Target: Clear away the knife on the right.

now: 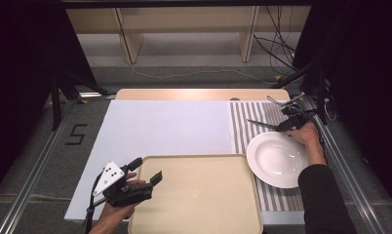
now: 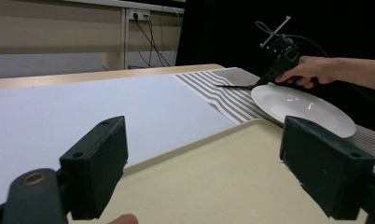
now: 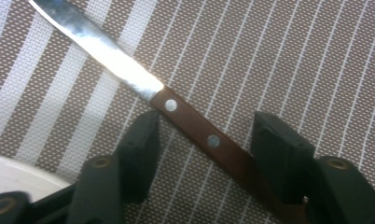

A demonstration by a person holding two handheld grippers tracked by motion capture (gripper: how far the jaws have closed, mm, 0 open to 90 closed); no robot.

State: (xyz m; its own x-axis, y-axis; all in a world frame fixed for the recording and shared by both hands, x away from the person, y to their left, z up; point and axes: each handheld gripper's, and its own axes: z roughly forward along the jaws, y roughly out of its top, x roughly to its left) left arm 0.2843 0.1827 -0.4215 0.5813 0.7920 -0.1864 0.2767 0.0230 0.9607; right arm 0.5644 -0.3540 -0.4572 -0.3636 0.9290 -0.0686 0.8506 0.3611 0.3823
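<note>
Striped mat (image 3: 279, 56): knife (image 3: 195, 130) btwn R gripper (image 3: 204, 140) jaws.

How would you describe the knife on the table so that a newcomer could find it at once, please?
Start at the striped placemat on the table's right side, where a white plate lies. Just beyond the plate's far rim, the knife lies flat on the stripes, between the open jaws of the right gripper. Its brown riveted wooden handle and shiny blade set it apart.
</note>
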